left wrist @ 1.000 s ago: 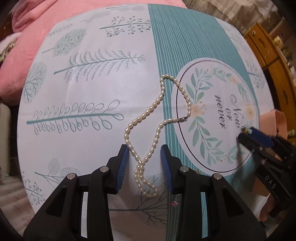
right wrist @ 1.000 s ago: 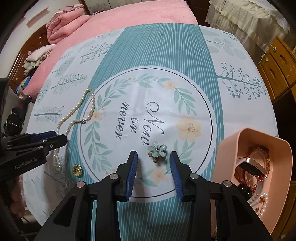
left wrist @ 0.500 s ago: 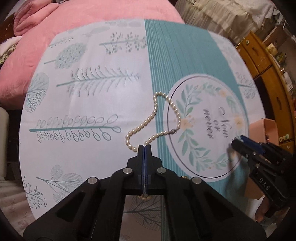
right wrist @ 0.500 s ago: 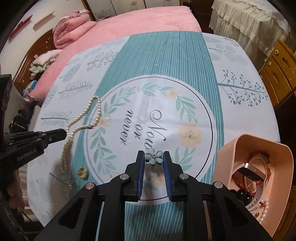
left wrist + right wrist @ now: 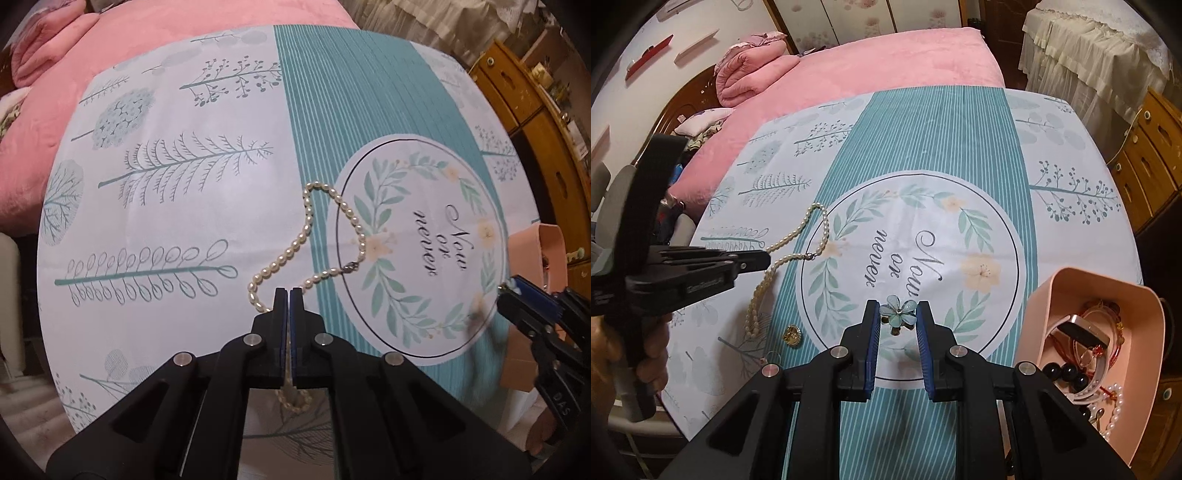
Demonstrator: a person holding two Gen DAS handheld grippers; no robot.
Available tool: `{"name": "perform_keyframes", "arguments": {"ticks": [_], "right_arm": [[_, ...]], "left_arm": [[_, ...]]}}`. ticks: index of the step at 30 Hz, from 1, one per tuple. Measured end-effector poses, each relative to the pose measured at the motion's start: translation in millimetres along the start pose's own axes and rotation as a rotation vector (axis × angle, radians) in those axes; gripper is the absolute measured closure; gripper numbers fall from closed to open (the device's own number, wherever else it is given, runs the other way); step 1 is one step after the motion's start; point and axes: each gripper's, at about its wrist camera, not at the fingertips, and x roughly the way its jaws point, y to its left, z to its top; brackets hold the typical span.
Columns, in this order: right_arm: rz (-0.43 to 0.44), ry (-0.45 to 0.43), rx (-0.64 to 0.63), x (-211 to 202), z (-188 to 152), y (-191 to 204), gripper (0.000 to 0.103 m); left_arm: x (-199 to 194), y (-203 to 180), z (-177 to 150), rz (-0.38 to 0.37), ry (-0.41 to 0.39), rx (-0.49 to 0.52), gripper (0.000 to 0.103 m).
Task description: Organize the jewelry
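A white pearl necklace (image 5: 309, 236) lies looped on the printed cloth, left of the circle motif. A pale blue flower clip (image 5: 897, 312) sits lifted near the middle. A small gold piece (image 5: 791, 334) lies near-left. The pink box (image 5: 1145, 306) at right holds bracelets and beads.

- The left gripper (image 5: 289, 295) has two matte black plastic fingers, each lined on its inner face with a ribbed blue pad.
- Round silver screws (image 5: 250, 339) sit at the finger pivots, four in a row.
- The right gripper (image 5: 897, 308) is the same build: black angular fingers, blue ribbed pads (image 5: 873, 347), silver screws.
- Seen from the side, the left gripper's black body carries small white lettering, too blurred to read.
- A hand (image 5: 646, 354) wraps its black grip.
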Motion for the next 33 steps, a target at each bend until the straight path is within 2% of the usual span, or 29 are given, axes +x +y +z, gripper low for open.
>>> {"name": "perform_keyframes", "arguments": {"ticks": [1,2,3,5,10,15,25,28,32,33], "right_arm": [[0.0,0.0,0.001,-0.4,-0.8,-0.4,0.084],[0.003,0.001,0.004,-0.6,-1.6,-1.2,0.084],[0.006,0.003,0.008,-0.3,-2.1,-2.3,0.084],[0.005,0.004,0.013,-0.1,-3.1,-4.2,0.084],[0.007,0.008,0.021,1.8,-3.4,-8.3,0.084],[0.008,0.013,0.02,2.8,-2.0,-7.7,0.084],[0.009,0.015,0.038,4.5,-2.1,-12.1,0.084],[0.009,0.016,0.055,4.5,-3.1,-16.4,0.084],[0.009,0.018,0.075,5.2,-4.3,-21.3,0.084],[0.009,0.018,0.077,5.2,-4.8,-22.4,0.084]], "left_arm": [[1.0,1.3,1.8,-0.011,0.001,0.001,0.097],[1.3,2.5,3.6,-0.019,0.002,-0.003,0.085],[1.3,3.4,4.8,-0.025,0.0,-0.004,0.067],[-1.4,6.5,6.0,-0.03,-0.024,-0.009,0.051],[0.8,7.4,12.1,-0.01,-0.032,-0.002,0.051],[10.7,-2.1,19.4,-0.008,-0.018,0.049,0.051],[22.8,-22.0,23.0,0.01,0.006,0.227,0.052],[20.7,-19.3,17.8,-0.001,-0.004,0.229,0.065],[15.4,-16.6,5.3,-0.016,0.008,0.208,0.095],[13.9,-15.4,1.7,-0.023,0.017,0.197,0.097]]}}
